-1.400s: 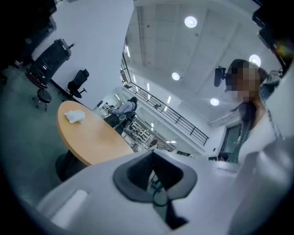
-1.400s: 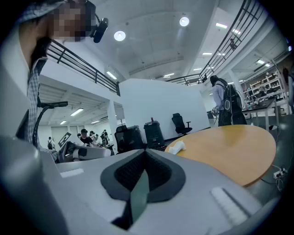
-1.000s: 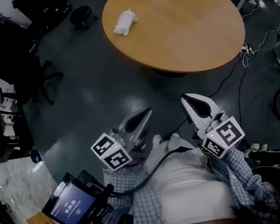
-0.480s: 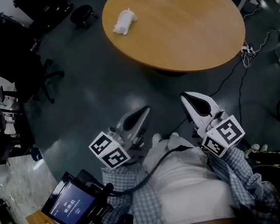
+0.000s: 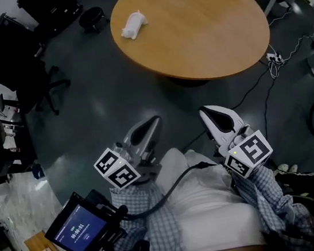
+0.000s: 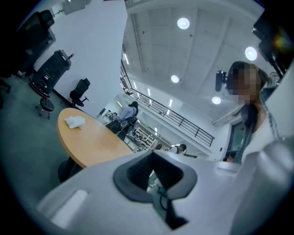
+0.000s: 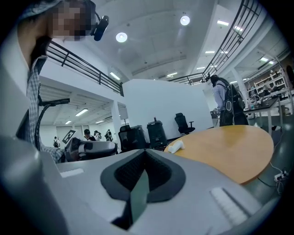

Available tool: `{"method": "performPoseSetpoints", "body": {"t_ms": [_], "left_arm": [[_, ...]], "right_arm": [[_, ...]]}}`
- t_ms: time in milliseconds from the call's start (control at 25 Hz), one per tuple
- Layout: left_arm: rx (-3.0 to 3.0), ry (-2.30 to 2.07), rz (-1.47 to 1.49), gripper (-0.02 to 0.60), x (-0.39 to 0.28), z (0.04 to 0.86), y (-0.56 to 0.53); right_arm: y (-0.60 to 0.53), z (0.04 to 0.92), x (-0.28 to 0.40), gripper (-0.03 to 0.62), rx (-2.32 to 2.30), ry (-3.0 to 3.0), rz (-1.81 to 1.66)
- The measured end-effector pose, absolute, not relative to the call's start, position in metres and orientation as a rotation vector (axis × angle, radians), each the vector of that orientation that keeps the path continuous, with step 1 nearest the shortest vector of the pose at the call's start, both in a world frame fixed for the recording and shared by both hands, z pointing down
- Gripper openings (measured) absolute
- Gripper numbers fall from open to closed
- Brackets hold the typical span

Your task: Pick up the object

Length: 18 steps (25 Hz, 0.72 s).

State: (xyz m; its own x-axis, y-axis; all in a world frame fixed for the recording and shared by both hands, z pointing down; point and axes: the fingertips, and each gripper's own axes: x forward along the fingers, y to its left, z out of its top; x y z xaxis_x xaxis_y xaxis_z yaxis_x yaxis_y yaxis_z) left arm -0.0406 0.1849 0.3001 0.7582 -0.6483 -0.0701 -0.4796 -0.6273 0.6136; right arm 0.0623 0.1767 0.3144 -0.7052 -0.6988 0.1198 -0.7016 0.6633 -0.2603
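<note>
Well, we're right at the start here: nothing has been picked up yet. The white object is soft and lumpy, maybe a small plush or a bunched cloth; we cannot tell which. It lies on the round wooden table, close to the table's left edge as we face it, and well apart from both tools.

The left gripper is held low in front of our body, jaws pressed together with nothing between them. The right gripper beside it is the same: jaws together, empty. Both point toward the table across a stretch of dark floor.

So all of it is left to do, by our reckoning: walk up, reach over the rim, part one pair of jaws, close on the object, lift.

Around us there's a black office chair and a round stool off to the left of the table. Cables trail on the floor at the right, and a small lit screen sits low at our left. Straight ahead looks open. The chair and stool stand nearer the object's side, so that approach looks tighter. And we'd watch those cables underfoot if we go round the right.
</note>
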Motion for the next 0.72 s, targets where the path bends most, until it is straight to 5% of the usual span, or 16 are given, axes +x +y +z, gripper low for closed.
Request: {"method": "performPoseSetpoints", "body": {"t_ms": [720], "left_arm": [[2.428, -0.863, -0.404, 0.003, -0.045, 0.284, 0.173]], "right_arm": [[0.175, 0.306, 0.078, 0.005, 1.292, -2.838, 0.379]]}}
